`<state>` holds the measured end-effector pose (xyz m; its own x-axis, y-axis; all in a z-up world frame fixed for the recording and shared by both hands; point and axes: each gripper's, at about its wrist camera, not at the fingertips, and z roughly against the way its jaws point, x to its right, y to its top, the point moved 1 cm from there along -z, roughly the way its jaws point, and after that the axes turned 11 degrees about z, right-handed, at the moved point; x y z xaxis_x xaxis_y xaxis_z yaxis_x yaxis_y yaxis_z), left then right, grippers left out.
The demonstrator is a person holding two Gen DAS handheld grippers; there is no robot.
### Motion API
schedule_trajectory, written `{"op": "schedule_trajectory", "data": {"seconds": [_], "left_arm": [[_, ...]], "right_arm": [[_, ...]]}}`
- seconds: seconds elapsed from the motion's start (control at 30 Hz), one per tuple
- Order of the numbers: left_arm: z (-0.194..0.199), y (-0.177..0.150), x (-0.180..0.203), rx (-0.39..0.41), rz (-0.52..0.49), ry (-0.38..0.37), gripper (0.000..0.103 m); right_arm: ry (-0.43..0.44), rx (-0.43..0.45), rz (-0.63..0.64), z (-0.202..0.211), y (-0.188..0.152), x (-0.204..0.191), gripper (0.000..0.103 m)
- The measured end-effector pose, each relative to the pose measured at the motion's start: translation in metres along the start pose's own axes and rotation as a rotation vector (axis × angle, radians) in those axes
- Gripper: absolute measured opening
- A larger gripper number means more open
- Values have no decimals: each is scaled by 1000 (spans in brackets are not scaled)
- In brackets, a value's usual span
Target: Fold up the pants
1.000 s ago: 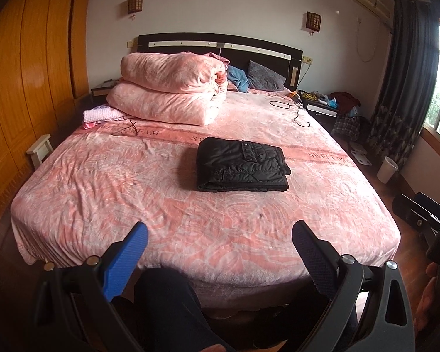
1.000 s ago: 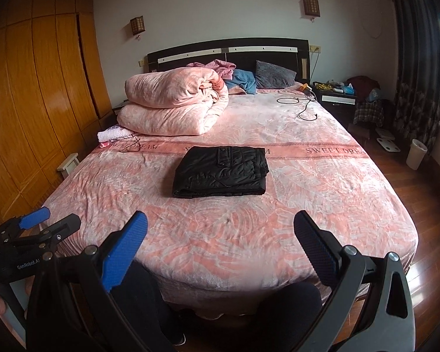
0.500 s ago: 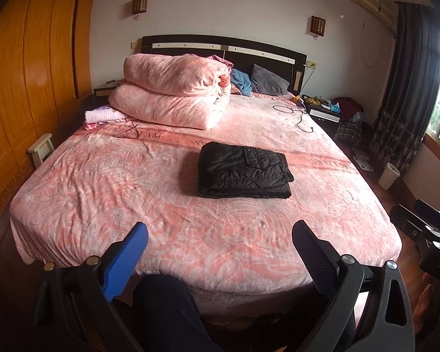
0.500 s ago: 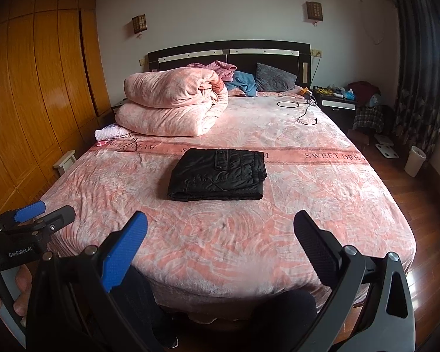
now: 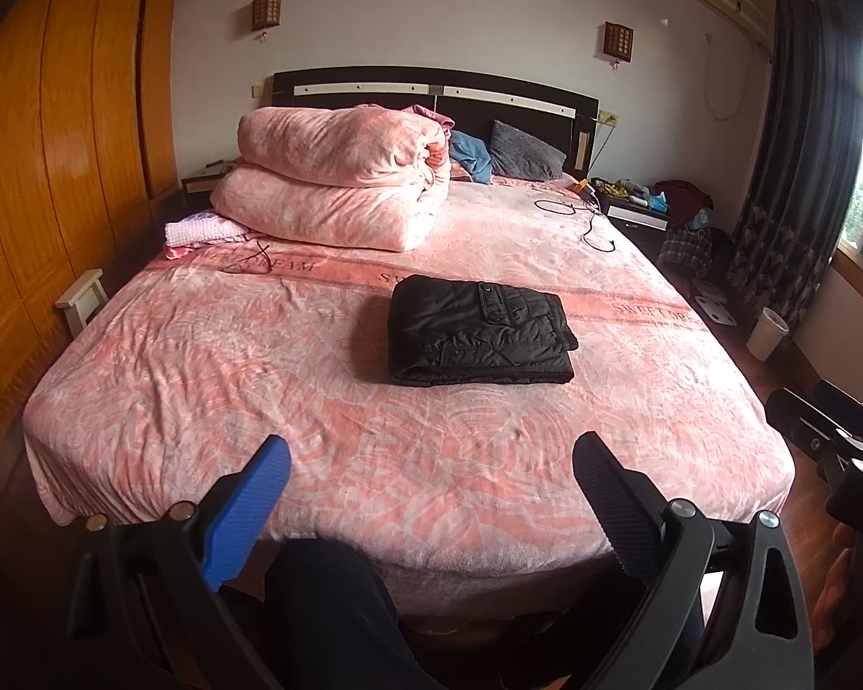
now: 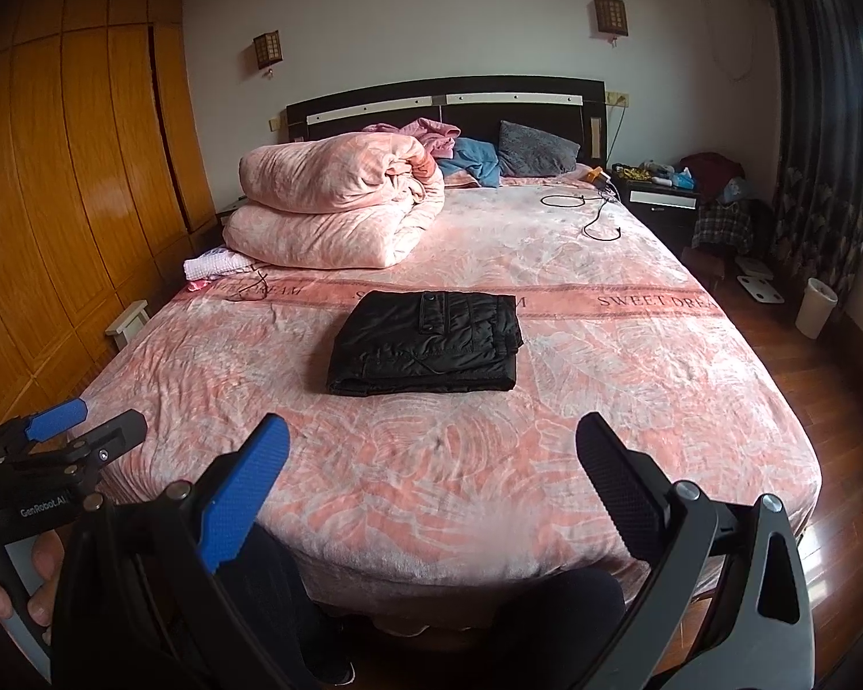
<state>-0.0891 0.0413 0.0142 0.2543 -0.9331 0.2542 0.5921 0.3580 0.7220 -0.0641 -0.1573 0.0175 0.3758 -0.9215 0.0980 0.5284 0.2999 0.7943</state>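
Note:
Black quilted pants (image 5: 477, 336) lie folded into a flat rectangle in the middle of the pink bed (image 5: 259, 402); they also show in the right wrist view (image 6: 426, 342). My left gripper (image 5: 431, 489) is open and empty, held back over the foot of the bed, well short of the pants. My right gripper (image 6: 431, 480) is open and empty too, at about the same distance. The left gripper also shows at the left edge of the right wrist view (image 6: 80, 425).
A folded pink duvet (image 5: 339, 184) sits at the bed's far left, with pillows (image 5: 523, 152) and a black cable (image 5: 592, 224) behind. A wooden wardrobe (image 5: 57, 172) stands left. A nightstand (image 5: 638, 213), curtain (image 5: 788, 172) and white bin (image 5: 768, 333) stand right. My legs (image 5: 328, 621) are below.
Both grippers have pulled back and risen slightly from the bed; the view has tilted up a little. The folded pants have not moved.

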Motion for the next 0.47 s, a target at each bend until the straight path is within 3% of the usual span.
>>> {"op": "schedule_trajectory", "data": {"seconds": [0.47], "left_arm": [[1,2,1,6,-20,7,99]], "right_arm": [[5,-8,-5,-5,-3,3,100]]}}
